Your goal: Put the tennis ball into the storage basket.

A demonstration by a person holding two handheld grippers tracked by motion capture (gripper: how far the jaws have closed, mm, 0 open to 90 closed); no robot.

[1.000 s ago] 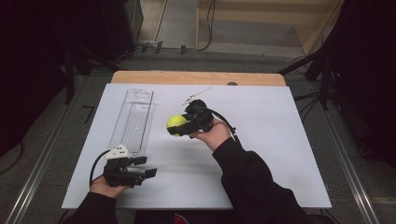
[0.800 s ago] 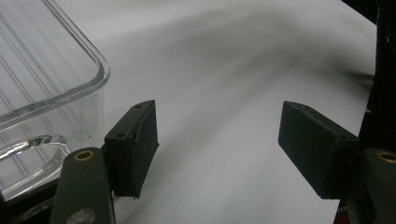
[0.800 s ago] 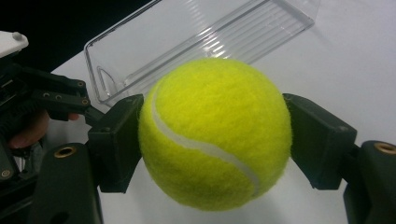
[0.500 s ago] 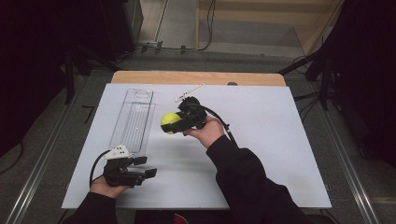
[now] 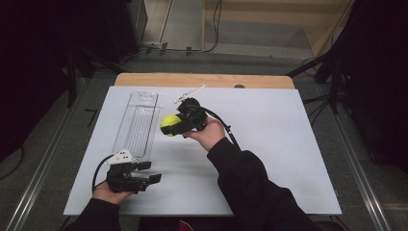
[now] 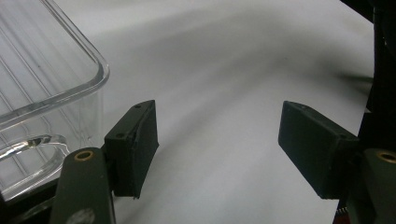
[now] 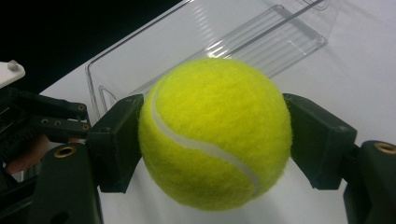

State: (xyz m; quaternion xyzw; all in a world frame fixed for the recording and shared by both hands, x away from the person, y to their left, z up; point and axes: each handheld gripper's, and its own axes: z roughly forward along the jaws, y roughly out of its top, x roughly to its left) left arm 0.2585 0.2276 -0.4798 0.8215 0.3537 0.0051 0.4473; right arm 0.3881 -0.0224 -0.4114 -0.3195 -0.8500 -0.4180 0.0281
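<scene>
Where the bench (image 5: 288, 159) nears the person, the left claw (image 5: 146, 172) is held wide apart and empty; farther off, a yellow tennis ball (image 5: 169, 124) is clamped in the right claw (image 5: 179, 123), just beside a clear plastic tray (image 5: 139, 122).

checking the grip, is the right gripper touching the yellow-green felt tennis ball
Touching. In the right gripper view both black jaws of the right gripper press flush against opposite sides of the yellow-green felt tennis ball.

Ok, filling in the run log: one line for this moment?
right gripper: shut on tennis ball, raised beside clear tray | left gripper: open, idle near tray end | ball not in tray
</scene>
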